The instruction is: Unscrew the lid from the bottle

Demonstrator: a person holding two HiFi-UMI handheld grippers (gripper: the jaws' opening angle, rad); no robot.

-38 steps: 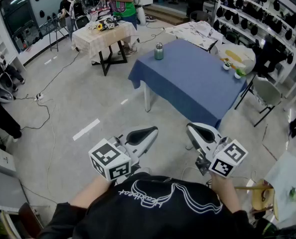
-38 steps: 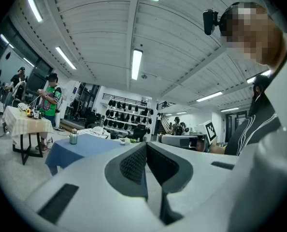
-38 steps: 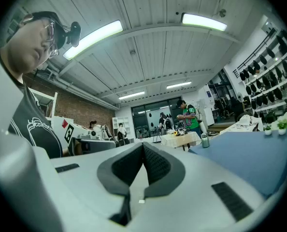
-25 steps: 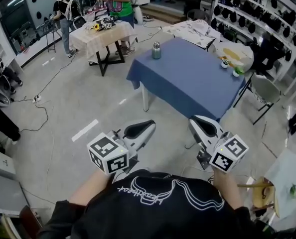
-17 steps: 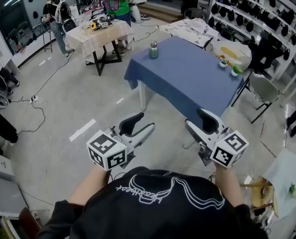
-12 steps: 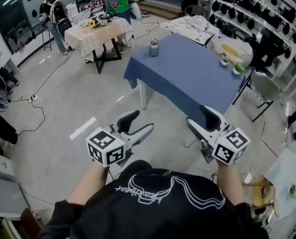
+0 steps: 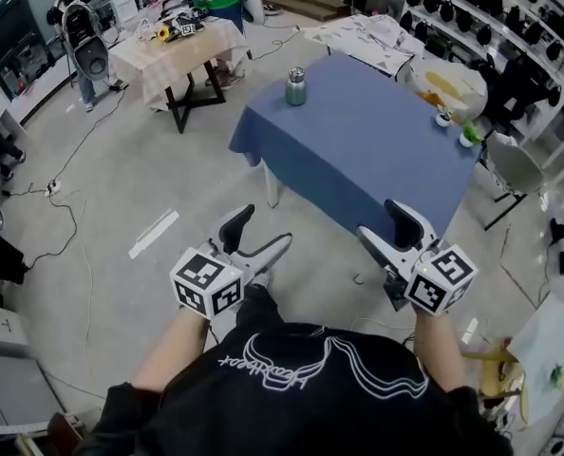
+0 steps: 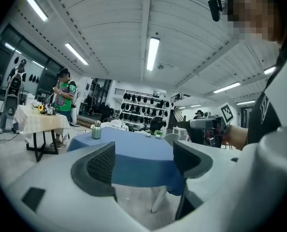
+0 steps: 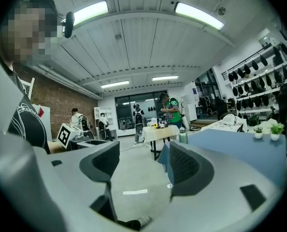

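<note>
A green bottle (image 7: pixel 295 86) with a silver lid stands upright at the far corner of the blue-clothed table (image 7: pixel 377 150), well ahead of both grippers. It is small in the left gripper view (image 8: pixel 96 130) and in the right gripper view (image 9: pixel 183 136). My left gripper (image 7: pixel 256 234) is held low in front of the person's body, its jaws opening with nothing between them. My right gripper (image 7: pixel 388 234) is level with it on the right, its jaws also opening and empty. Both are short of the table's near edge, over the floor.
A beige-clothed table (image 7: pixel 168 50) with gear on it stands at the back left, people beside it. Cables (image 7: pixel 68 207) trail over the floor at left. A chair (image 7: pixel 515 169) and a white table with small plants (image 7: pixel 453 112) sit right of the blue table. Wall shelves line the right.
Both grippers' jaws have gone from shut to wide apart. The blue table and bottle now sit nearer and more central in the head view.
</note>
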